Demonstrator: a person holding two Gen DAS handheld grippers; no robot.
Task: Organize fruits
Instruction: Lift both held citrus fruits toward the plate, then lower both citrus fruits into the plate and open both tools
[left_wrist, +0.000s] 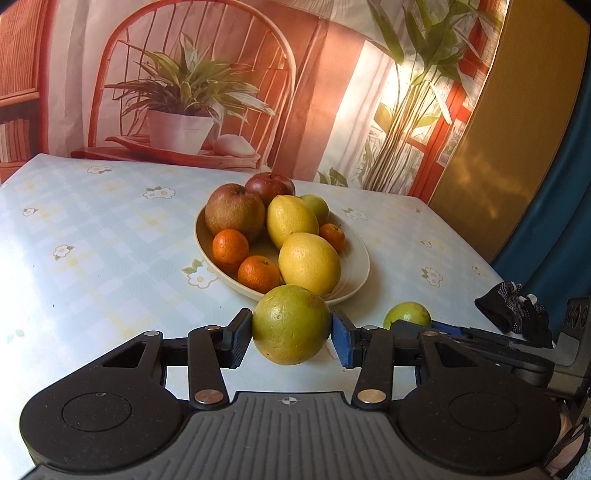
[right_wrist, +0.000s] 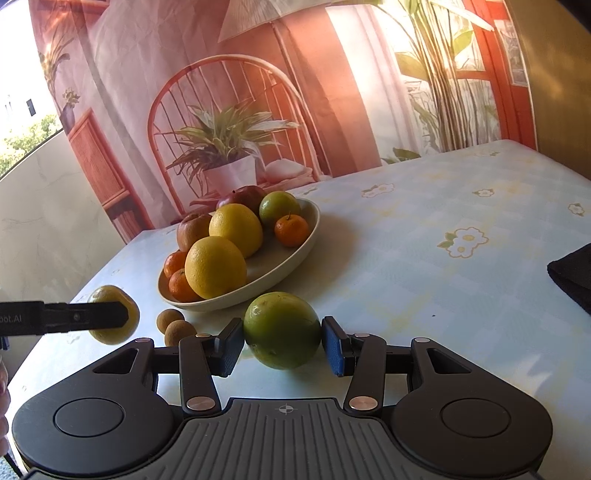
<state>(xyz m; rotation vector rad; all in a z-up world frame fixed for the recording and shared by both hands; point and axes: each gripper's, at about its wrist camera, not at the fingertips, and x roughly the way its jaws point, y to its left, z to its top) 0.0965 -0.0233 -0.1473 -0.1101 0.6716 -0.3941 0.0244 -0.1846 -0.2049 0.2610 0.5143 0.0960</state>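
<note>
My left gripper (left_wrist: 291, 332) is shut on a yellow-green citrus (left_wrist: 291, 325), held just in front of the cream bowl (left_wrist: 356, 258). The bowl holds apples, two lemons (left_wrist: 308, 262), mandarins and a green fruit. In the right wrist view my right gripper (right_wrist: 282, 343) is shut on a green citrus (right_wrist: 282, 330), close to the near rim of the bowl (right_wrist: 295, 254). From that view, one black finger (right_wrist: 85, 317) of the left gripper crosses its yellow-green fruit (right_wrist: 110, 338) at the far left. The right gripper's green citrus (left_wrist: 406, 314) also shows low right in the left wrist view.
Two small brown round fruits (right_wrist: 175, 325) lie on the floral tablecloth (right_wrist: 443, 258) beside the bowl. A black cloth (right_wrist: 572, 277) sits at the table's right edge. A gloved hand (left_wrist: 517, 306) holds the right gripper. A printed backdrop hangs behind the table.
</note>
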